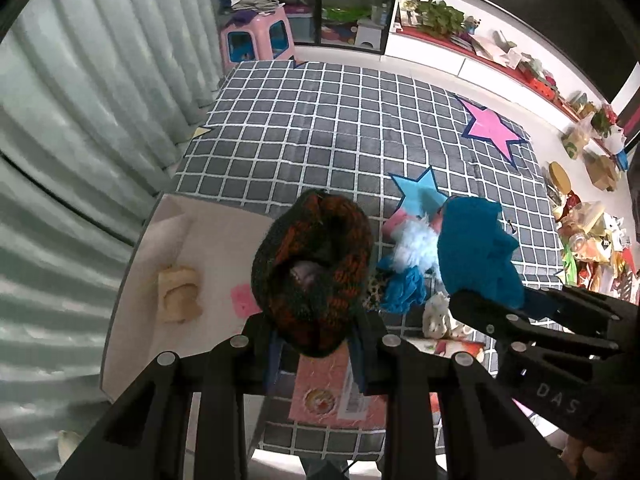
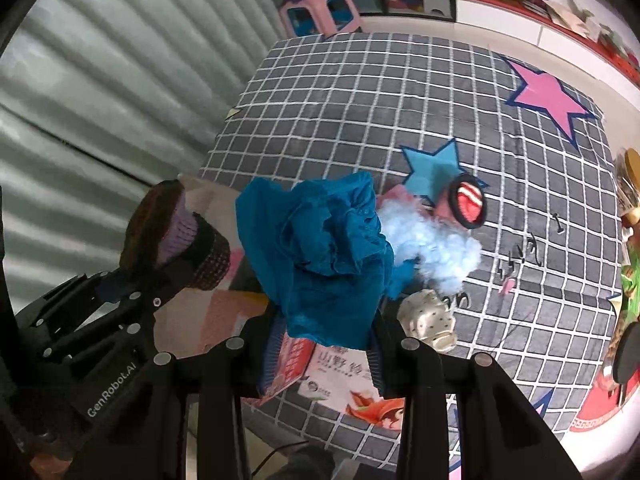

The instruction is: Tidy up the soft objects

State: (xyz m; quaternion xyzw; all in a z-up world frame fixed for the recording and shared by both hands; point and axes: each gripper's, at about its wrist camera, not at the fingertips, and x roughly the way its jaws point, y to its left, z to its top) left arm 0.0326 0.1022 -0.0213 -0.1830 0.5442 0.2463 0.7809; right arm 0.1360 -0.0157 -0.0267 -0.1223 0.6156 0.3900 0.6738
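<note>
1. My left gripper [image 1: 316, 344] clamps a knitted hat [image 1: 312, 268], mid-frame.
2. My right gripper [image 2: 324, 344] grips a blue cloth [image 2: 320, 256], centre frame.
3. Both hang above the checked mat [image 1: 320, 120].

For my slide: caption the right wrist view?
Right gripper lifts a blue cloth above the checked mat.

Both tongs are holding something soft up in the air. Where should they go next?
Probably sideways to the white box. The left tongs grip the hat, the right tongs grip the blue cloth, and both hang above the rug.
</note>
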